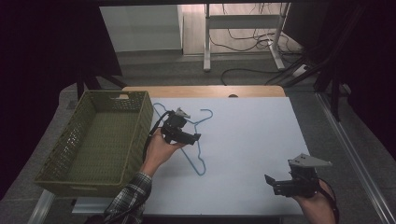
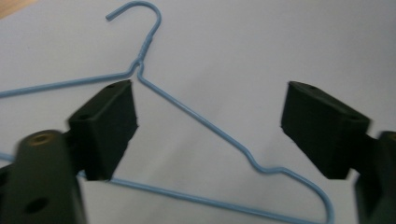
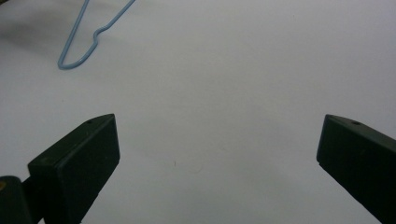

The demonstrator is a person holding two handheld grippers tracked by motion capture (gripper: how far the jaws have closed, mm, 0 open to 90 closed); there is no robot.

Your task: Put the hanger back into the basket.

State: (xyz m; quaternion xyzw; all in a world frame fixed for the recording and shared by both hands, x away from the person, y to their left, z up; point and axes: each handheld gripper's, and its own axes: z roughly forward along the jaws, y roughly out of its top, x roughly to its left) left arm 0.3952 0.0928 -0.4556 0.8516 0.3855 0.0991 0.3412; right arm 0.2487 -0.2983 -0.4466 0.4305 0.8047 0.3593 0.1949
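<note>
1. A thin blue wire hanger [image 1: 198, 140] lies flat on the pale sheet [image 1: 243, 154] that covers the table, just to the right of the olive-green basket [image 1: 100, 140]. Its hook points toward the far edge of the sheet.
2. The left gripper [image 1: 195, 136] hangs right over the hanger, held in the person's left hand [image 1: 161, 150], with a plaid sleeve [image 1: 133, 196] behind the wrist.
3. In the left gripper view the two black jaws stand apart with one sloping shoulder wire of the hanger [image 2: 201, 116] running between them. The pads press on nothing; whether a jaw tip touches the wire I cannot tell.
4. The right gripper [image 1: 275, 184] sits well apart from the hanger, near the front right corner of the sheet, with a grey three-cornered plate [image 1: 309, 162] on top. Its jaws are spread wide over bare sheet, and one rounded end of the hanger [image 3: 81, 44] shows far off in the right gripper view.
5. The basket is a rectangular plastic crate with lattice walls and slotted handles. It stands close beside the hanger's left shoulder, and the left forearm reaches past its right wall.
6. The hanger is smooth coated wire, twisted at the neck, with a small notch bent into each shoulder. The sheet is matt and even.
7. Beyond the table lie a wooden edge [image 1: 205, 91], grey floor, desk legs and loose cables [image 1: 247, 44].
</note>
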